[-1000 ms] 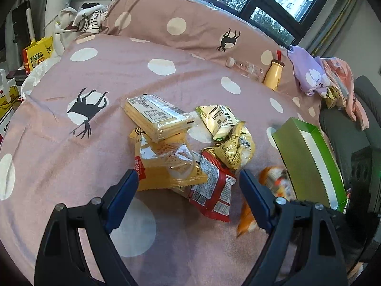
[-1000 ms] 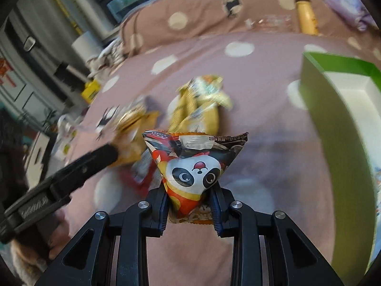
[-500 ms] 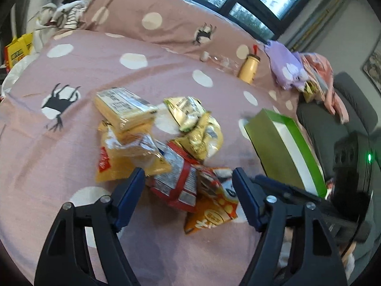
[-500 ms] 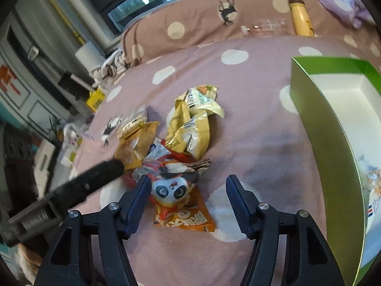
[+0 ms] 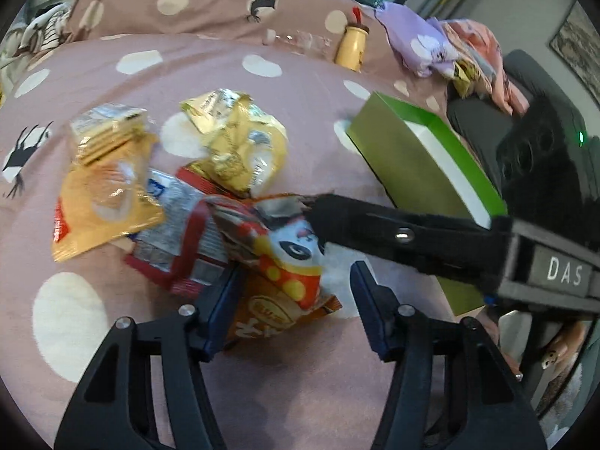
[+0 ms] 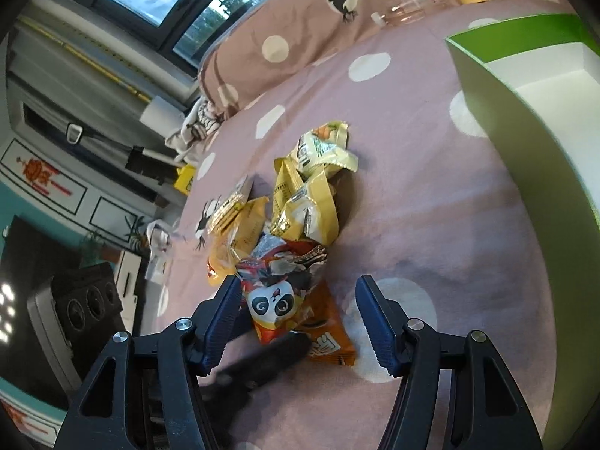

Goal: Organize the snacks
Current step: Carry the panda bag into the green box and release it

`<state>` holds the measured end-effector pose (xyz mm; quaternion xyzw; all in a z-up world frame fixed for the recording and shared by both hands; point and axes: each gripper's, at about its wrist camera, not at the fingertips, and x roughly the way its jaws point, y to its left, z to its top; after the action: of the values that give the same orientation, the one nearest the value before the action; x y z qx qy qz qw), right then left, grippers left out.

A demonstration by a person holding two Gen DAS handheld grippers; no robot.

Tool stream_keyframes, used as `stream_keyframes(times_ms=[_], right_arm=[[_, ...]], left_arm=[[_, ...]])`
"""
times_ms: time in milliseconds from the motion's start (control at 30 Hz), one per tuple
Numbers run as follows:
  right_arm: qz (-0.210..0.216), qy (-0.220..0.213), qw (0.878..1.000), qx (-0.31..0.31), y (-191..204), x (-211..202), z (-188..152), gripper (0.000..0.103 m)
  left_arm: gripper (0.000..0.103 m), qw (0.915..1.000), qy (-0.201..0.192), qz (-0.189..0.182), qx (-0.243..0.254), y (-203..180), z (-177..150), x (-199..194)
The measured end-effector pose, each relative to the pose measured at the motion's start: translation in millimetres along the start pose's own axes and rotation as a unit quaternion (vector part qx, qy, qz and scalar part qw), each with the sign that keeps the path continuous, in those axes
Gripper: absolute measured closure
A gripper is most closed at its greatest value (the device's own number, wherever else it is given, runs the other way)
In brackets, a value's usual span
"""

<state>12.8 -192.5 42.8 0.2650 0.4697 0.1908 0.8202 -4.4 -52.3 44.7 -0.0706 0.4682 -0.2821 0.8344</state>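
Left wrist view: the snacks [image 5: 210,187] lie heaped on a pink dotted bed [image 5: 300,393] beside a green box [image 5: 423,157]. The left gripper [image 5: 292,300] is closing around the panda bag [image 5: 288,258]. The right gripper [image 6: 296,315] is released.

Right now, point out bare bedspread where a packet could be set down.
Free: the strip between the snack pile and the green box, and the spread beyond the pile toward the pillow. Crowded: around the panda packet, where both tools converge.
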Motion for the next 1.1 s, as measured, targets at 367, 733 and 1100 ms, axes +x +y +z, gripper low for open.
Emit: stream_keyframes(times_ms=[367, 733, 1100], right_arm=[[-0.014, -0.003, 1.0, -0.024, 10.5, -6.1, 3.7, 0.058], [-0.049, -0.125, 0.989, -0.056, -1.9, -100.0, 26.5, 0.058], [-0.089, -0.169, 0.982, -0.011, -52.1, -141.9, 31.8, 0.058]], left_arm=[[0.072, 0.9994, -0.032, -0.01, -0.002, -16.9, 6.7, -3.4], [0.073, 0.9914, -0.088, -0.021, 0.094, -104.2, 49.3, -8.1], [0.074, 0.9835, -0.059, -0.036, 0.167, -165.1, 67.4, 33.5]])
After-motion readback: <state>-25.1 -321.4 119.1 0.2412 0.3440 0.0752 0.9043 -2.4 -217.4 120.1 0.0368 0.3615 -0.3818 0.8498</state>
